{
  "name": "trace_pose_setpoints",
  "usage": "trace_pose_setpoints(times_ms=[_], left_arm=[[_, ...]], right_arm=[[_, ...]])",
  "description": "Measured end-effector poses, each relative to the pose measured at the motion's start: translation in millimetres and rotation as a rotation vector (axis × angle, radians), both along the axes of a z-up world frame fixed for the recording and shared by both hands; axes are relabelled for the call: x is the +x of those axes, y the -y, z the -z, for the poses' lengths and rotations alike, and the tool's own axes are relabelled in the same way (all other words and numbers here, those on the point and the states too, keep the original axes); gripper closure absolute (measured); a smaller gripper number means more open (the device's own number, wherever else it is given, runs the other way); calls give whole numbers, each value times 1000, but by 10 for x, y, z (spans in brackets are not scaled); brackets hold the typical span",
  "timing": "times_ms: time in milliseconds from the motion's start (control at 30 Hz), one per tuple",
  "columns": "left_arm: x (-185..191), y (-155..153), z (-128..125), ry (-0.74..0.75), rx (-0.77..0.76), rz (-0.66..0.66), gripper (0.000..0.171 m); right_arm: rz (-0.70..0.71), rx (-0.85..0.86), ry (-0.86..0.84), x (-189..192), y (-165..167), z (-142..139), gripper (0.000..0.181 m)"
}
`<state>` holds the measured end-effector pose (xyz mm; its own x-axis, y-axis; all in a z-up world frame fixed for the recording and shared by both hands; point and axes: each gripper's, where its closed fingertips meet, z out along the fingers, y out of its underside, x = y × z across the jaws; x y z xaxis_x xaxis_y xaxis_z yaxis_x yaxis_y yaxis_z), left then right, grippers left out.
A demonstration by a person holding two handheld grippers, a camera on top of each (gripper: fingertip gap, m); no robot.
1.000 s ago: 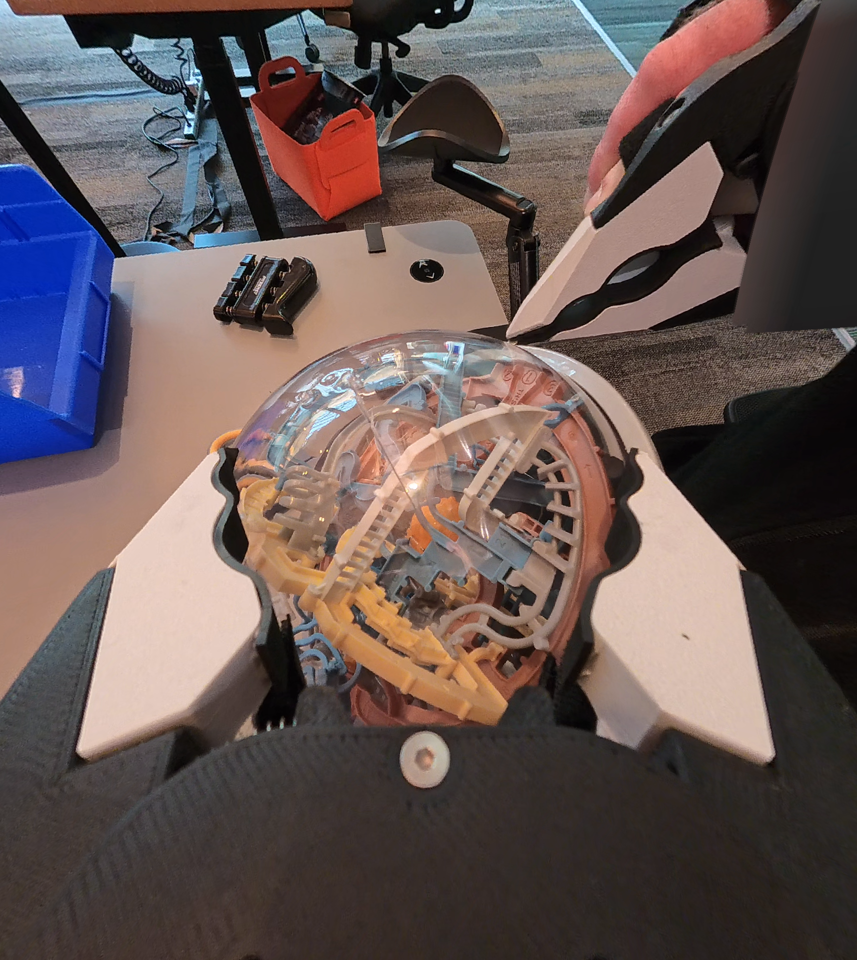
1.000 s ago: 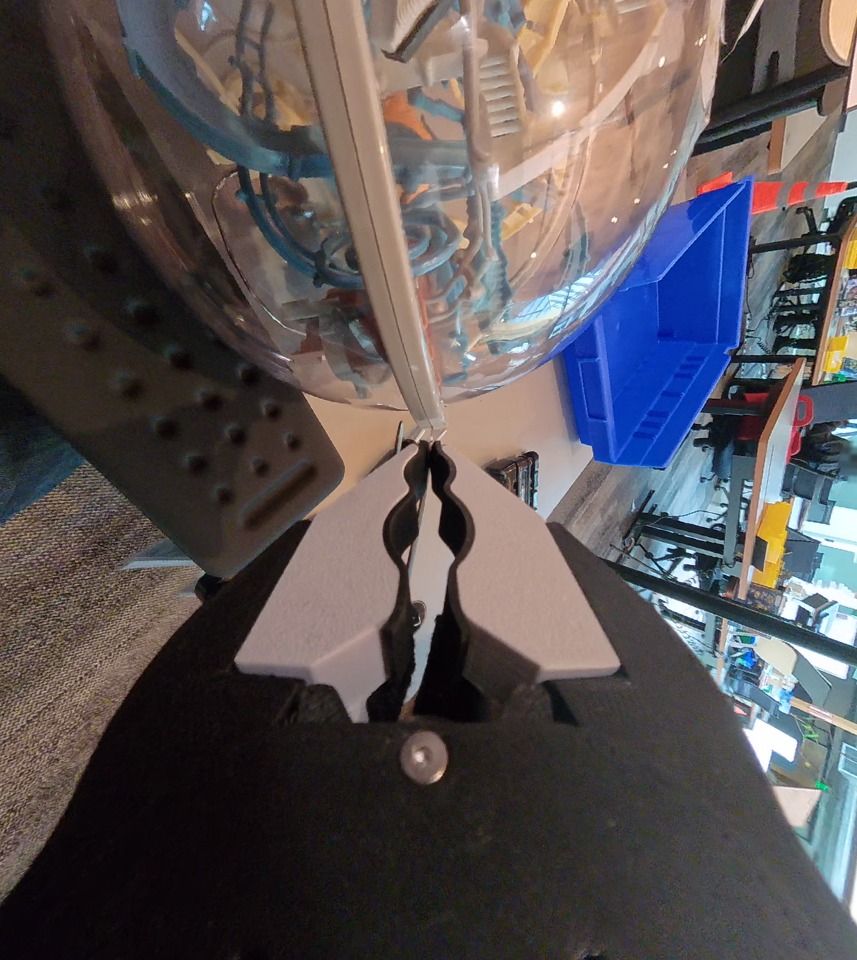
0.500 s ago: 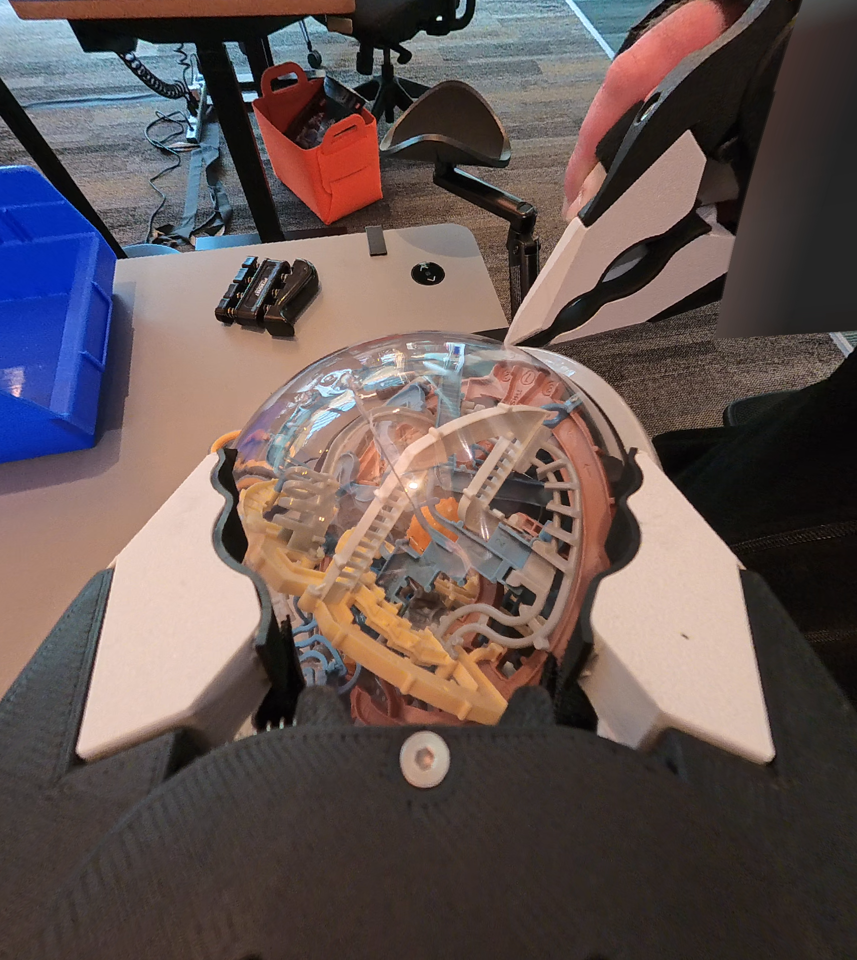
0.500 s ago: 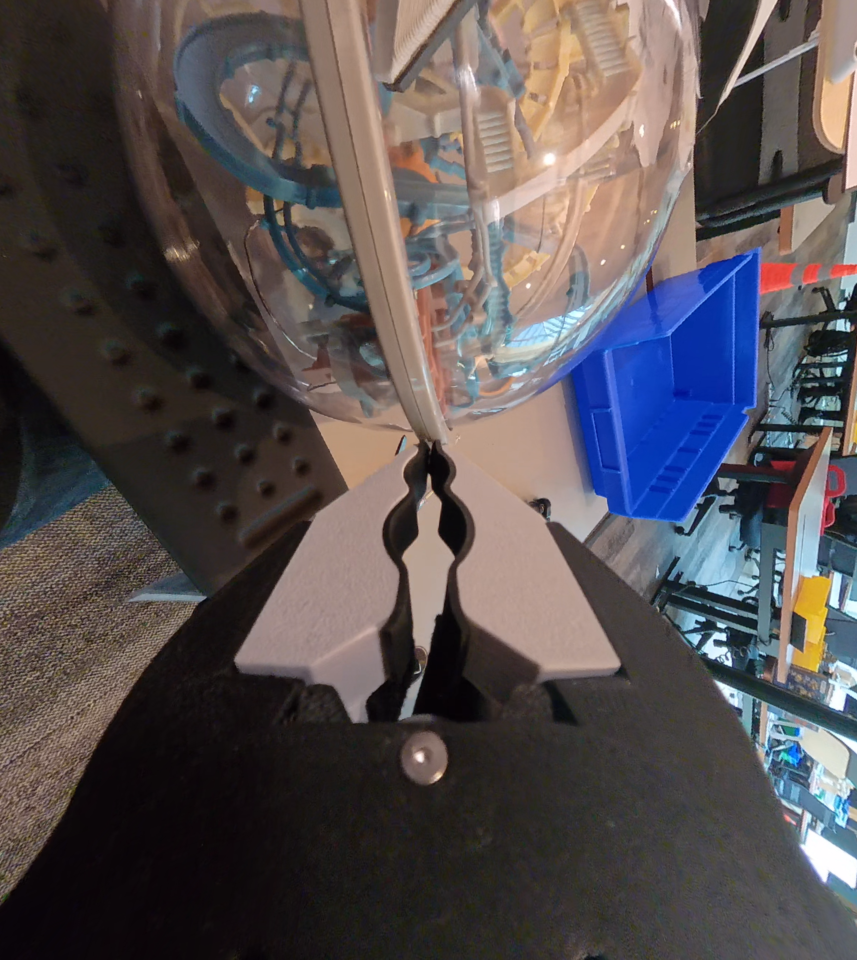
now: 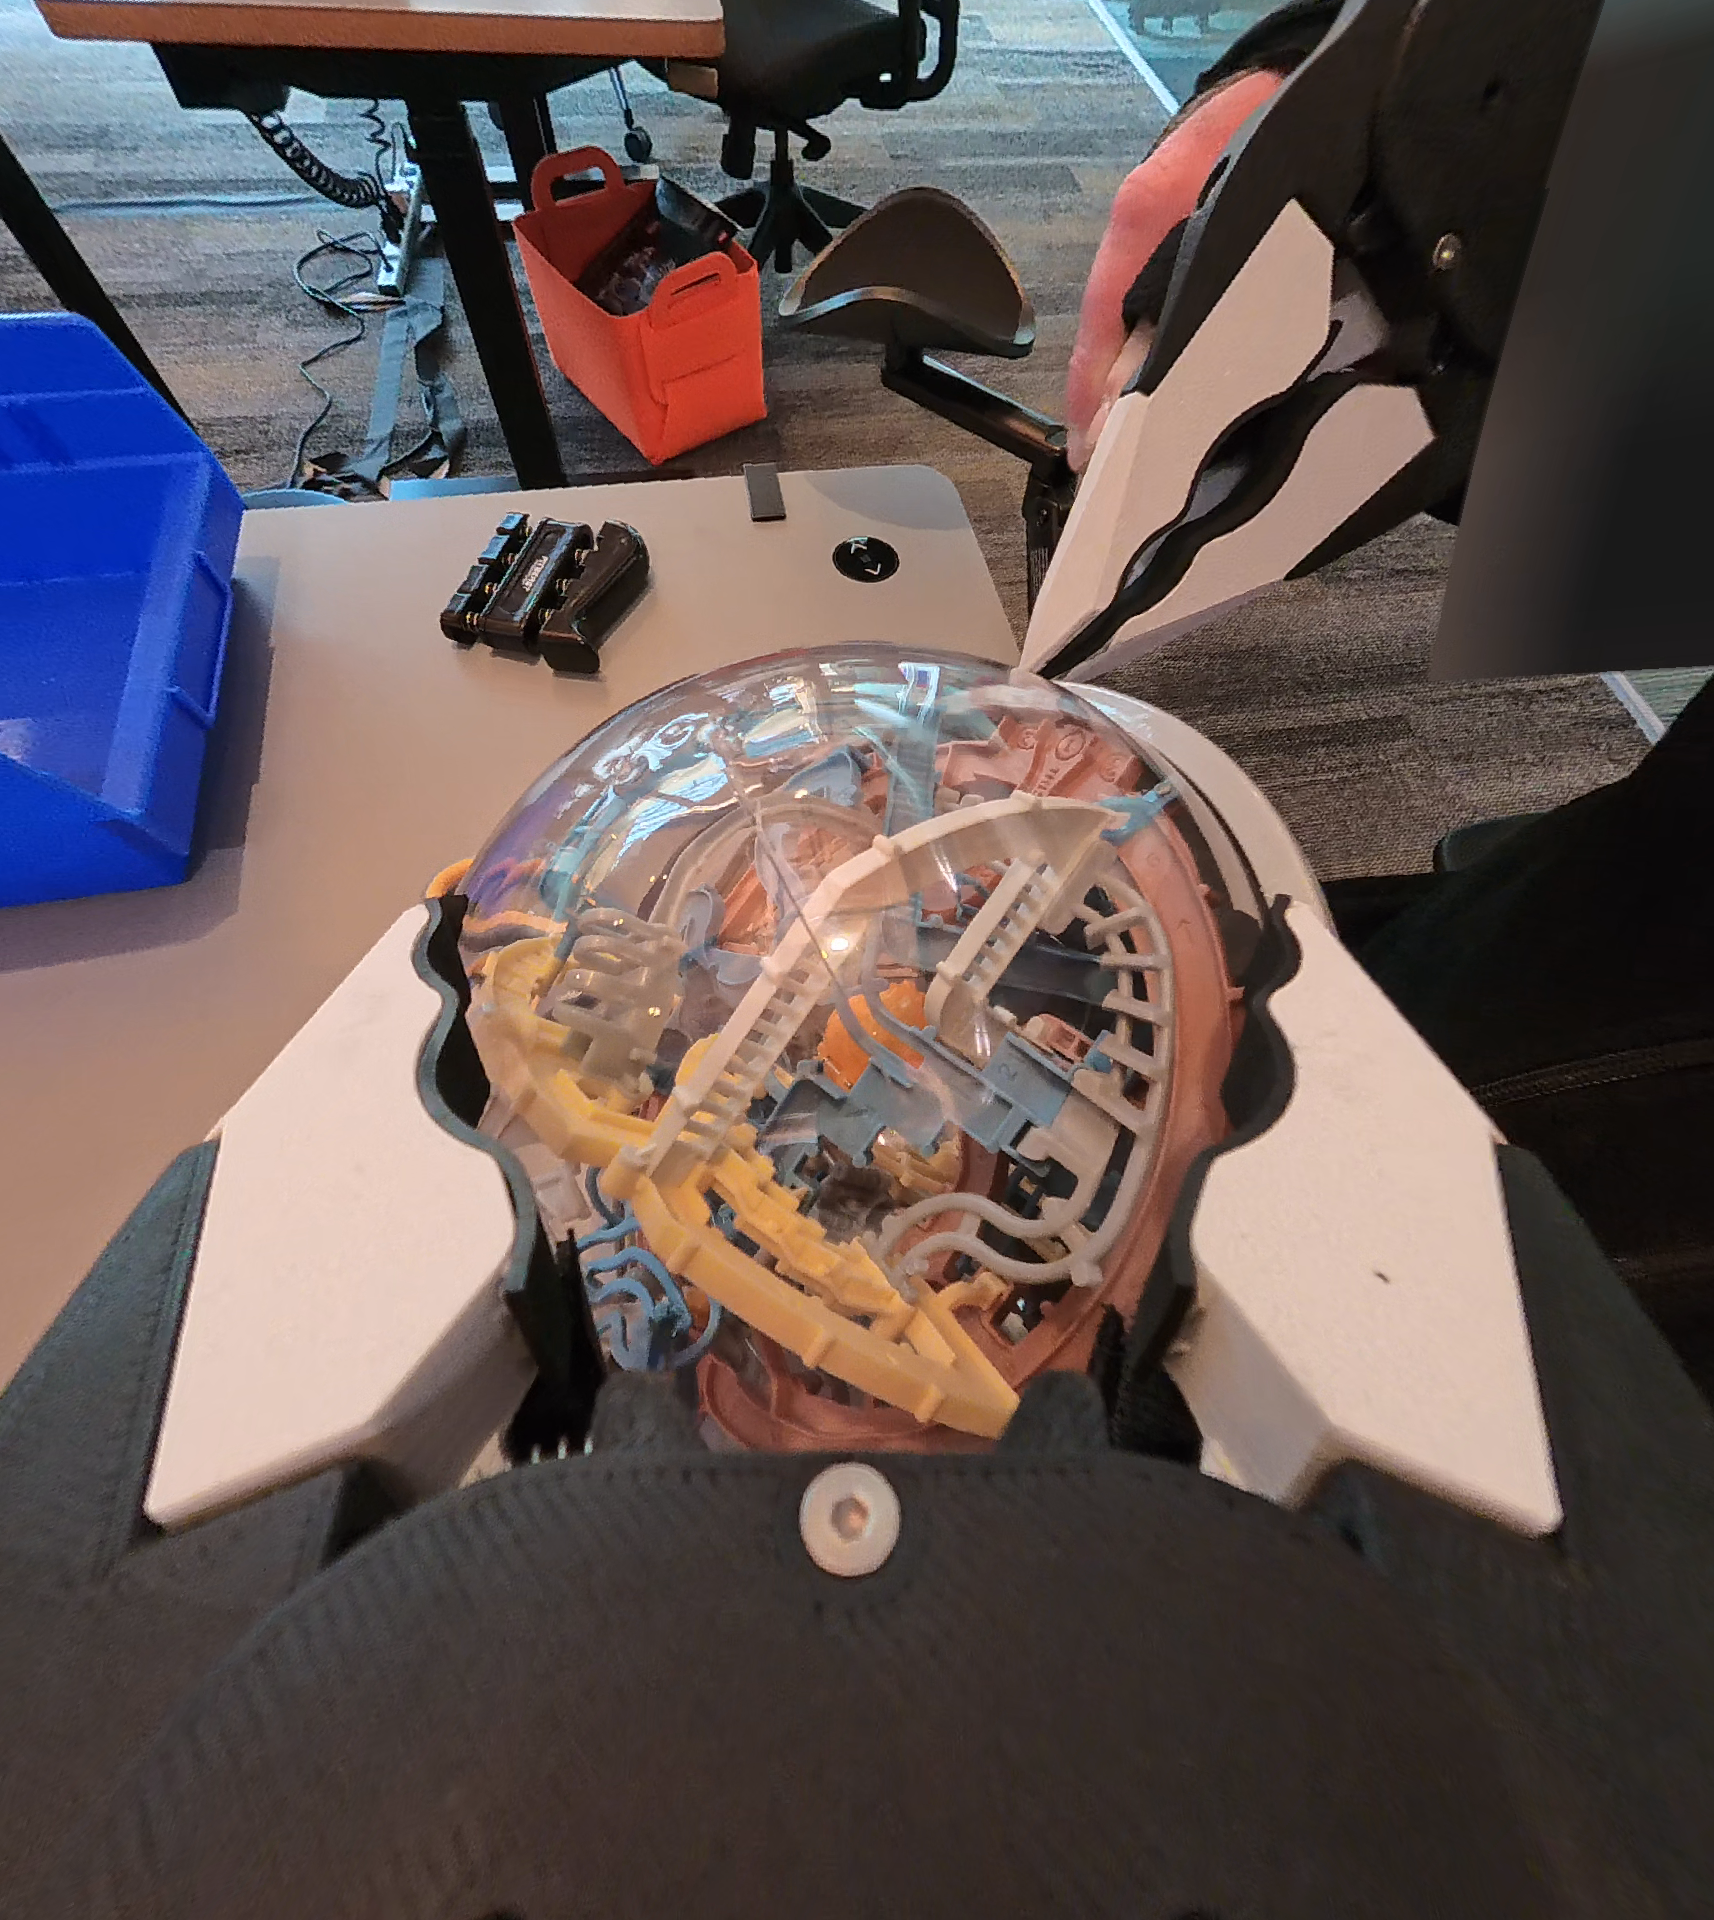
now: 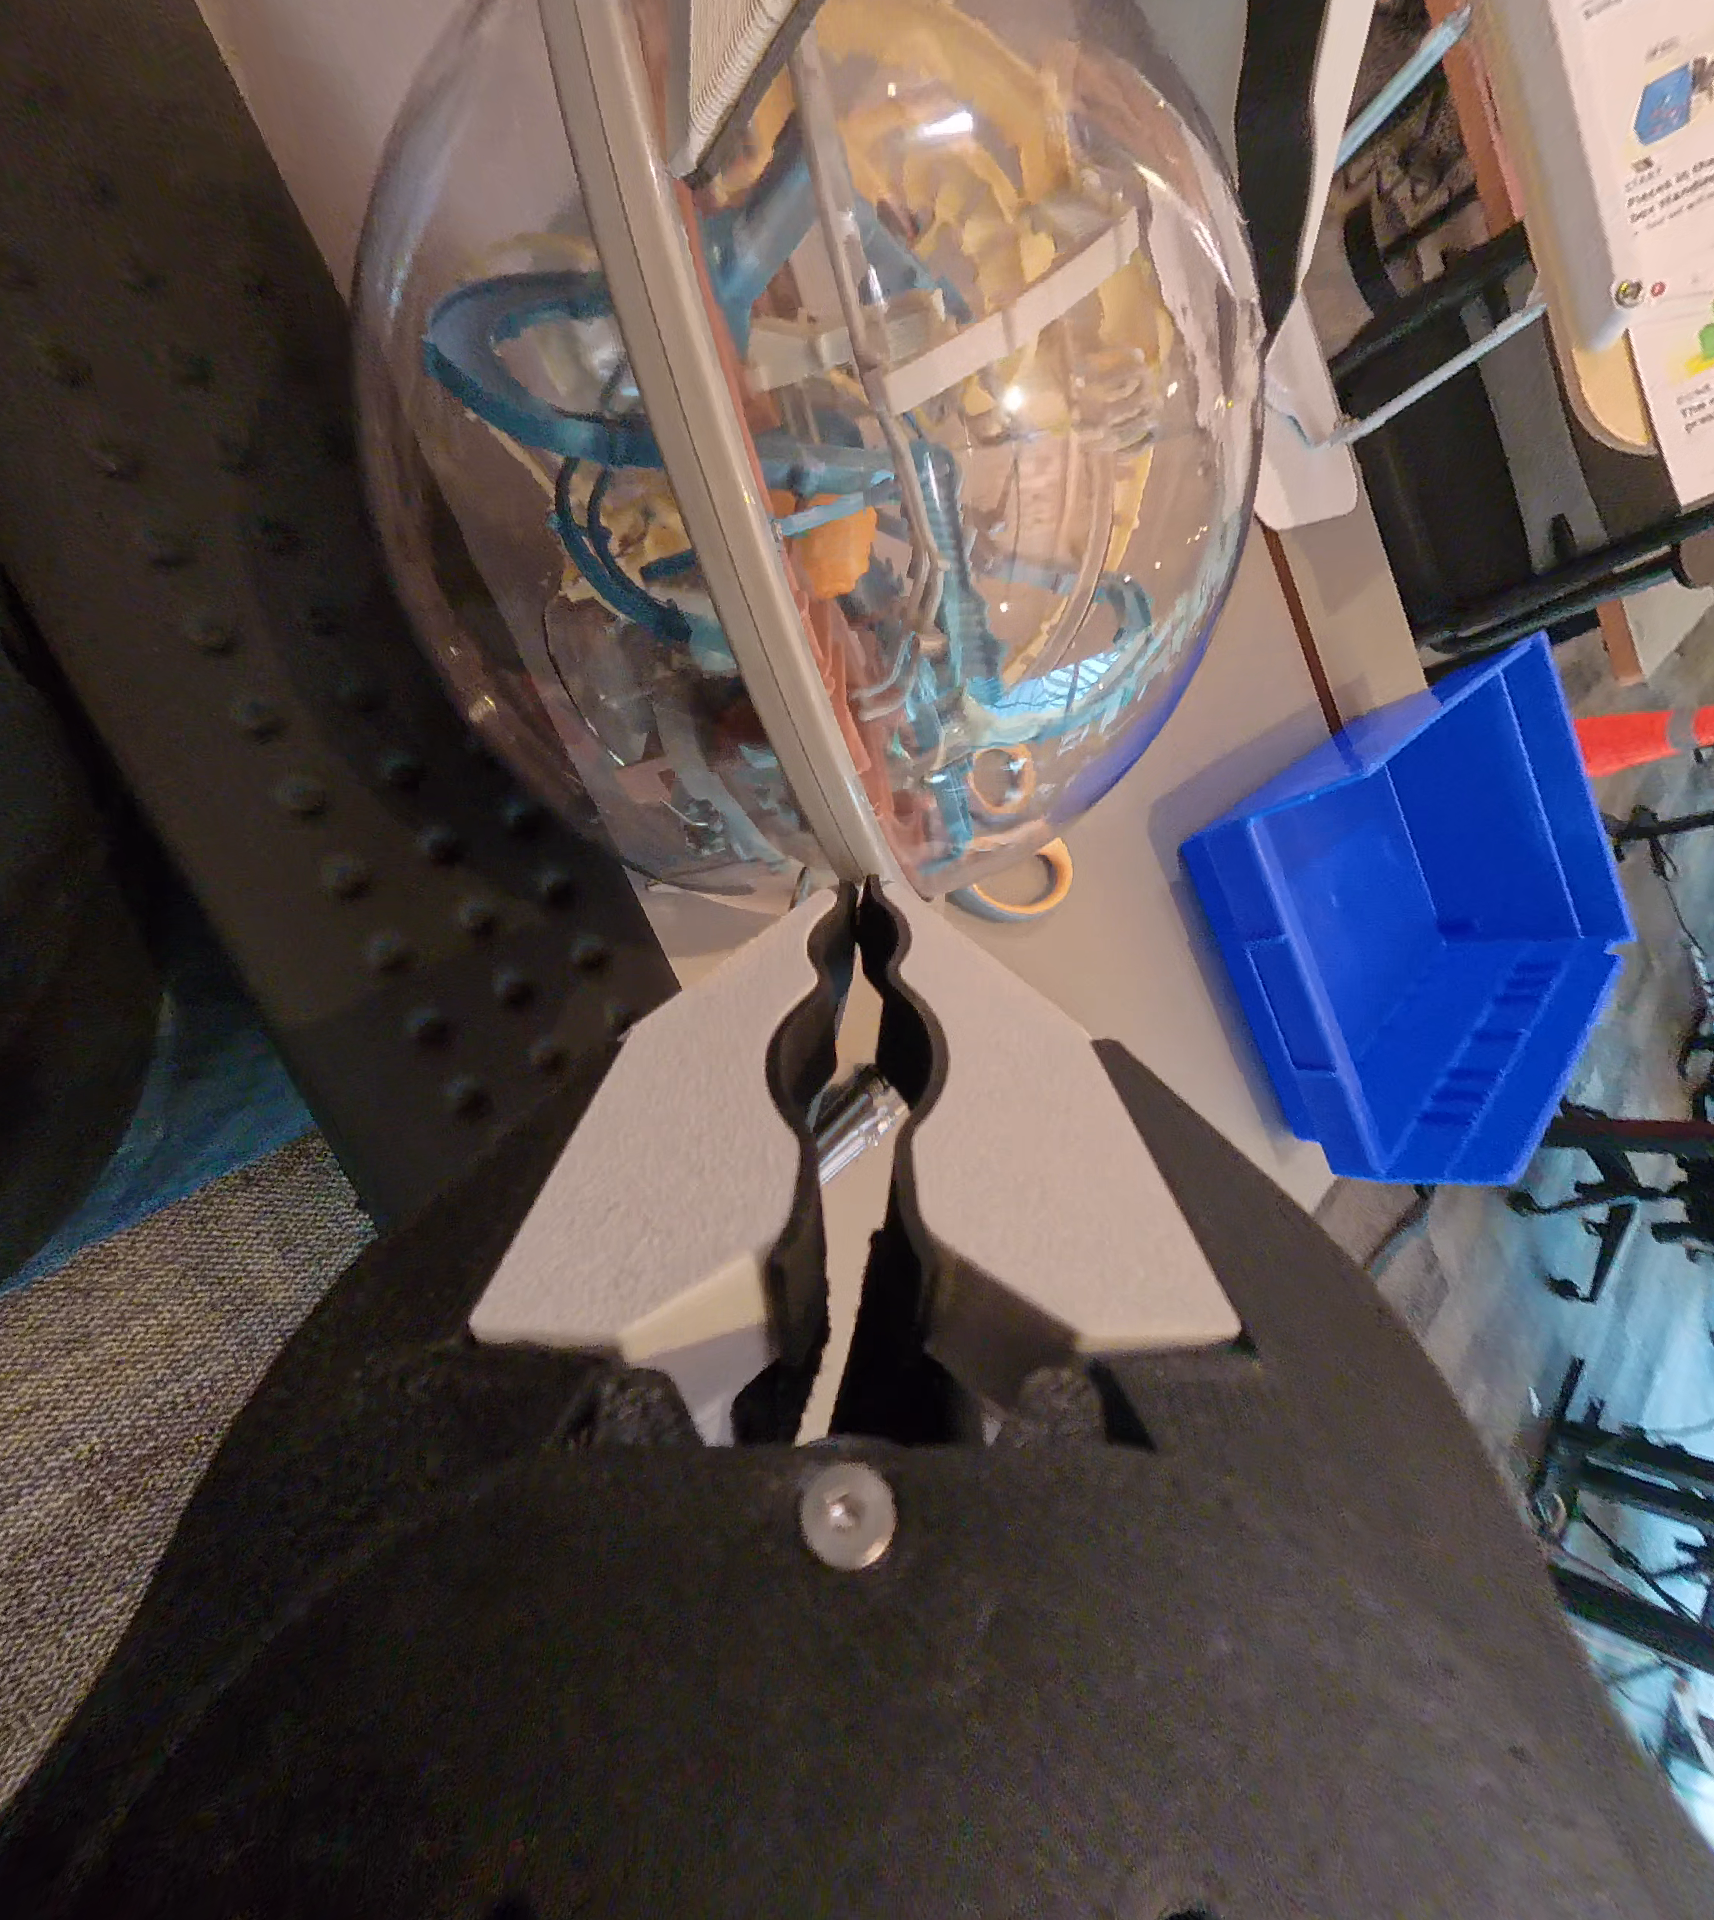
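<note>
The left tongs [image 5: 853,1049] clamp a clear maze ball [image 5: 832,987] above the grey tabletop [image 5: 53,1091]. The right tongs [image 6: 858,894], pinched together, touch the ball's rim at 1 o'clock. A blue bin [image 5: 42,623] sits at 10 o'clock.

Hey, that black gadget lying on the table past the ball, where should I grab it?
Probably across its narrow middle, coming down from above: the black gadget lies flat on the grey table, low and elongated, with both long sides exposed.
</note>
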<state>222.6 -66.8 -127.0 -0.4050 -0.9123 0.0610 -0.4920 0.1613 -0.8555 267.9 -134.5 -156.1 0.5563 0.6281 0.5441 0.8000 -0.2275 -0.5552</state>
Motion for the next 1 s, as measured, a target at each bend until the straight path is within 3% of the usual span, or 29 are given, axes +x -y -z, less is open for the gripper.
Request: trace_pose_setpoints(times_ms=[433,1000], left_arm=[[29,-68,1,-4,-54,28,30],[-44,-38,15,27,-38,13,26]], right_arm=[[-57,3,8,4,-70,-17,181],[19,-175,-258,-79,-52,-42,181]])
